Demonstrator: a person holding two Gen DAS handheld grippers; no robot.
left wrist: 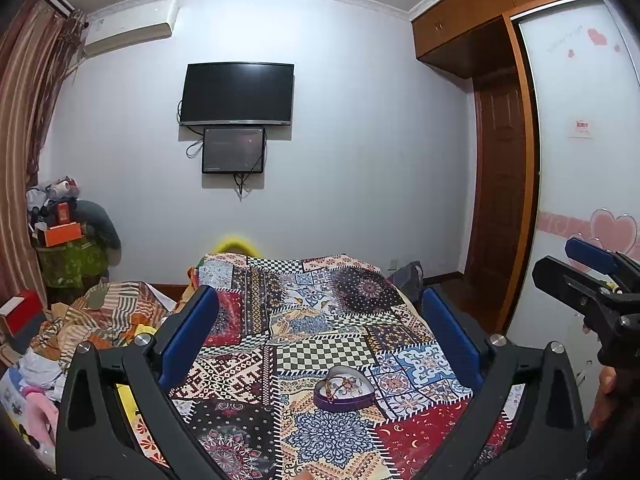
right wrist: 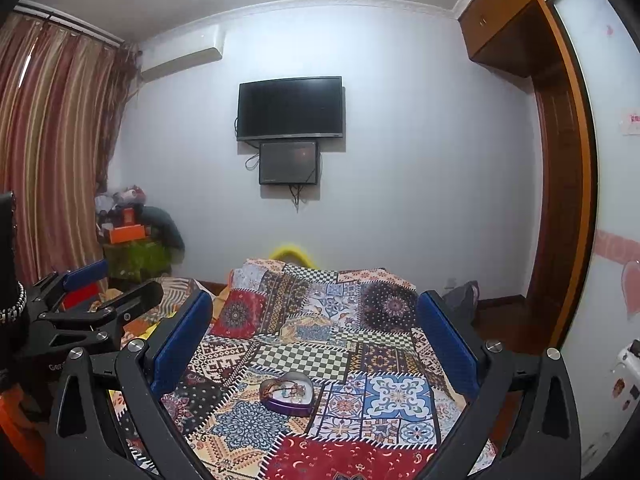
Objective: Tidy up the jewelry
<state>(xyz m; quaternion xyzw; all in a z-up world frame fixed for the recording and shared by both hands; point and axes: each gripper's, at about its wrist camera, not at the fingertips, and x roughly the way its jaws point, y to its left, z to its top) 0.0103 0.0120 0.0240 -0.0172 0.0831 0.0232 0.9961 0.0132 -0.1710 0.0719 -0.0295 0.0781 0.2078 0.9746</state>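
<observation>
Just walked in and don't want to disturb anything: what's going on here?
A person holds a two-finger gripper in each hand above a bed with a patchwork cover. Both the left gripper and the right gripper are open and hold nothing. A purple heart-shaped box sits open on the cover with jewelry lying inside it. Neither gripper touches the box yet.

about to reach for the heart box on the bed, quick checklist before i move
1. Left gripper open: ok.
2. Right gripper open: ok.
3. Both empty: ok, nothing between the fingers.
4. Heart box lid off: ok, jewelry shows inside.
5. Box sits flat on the bedspread, nothing touching it: ok.
6. Jewelry tangled or loose: cannot tell, too small.
</observation>
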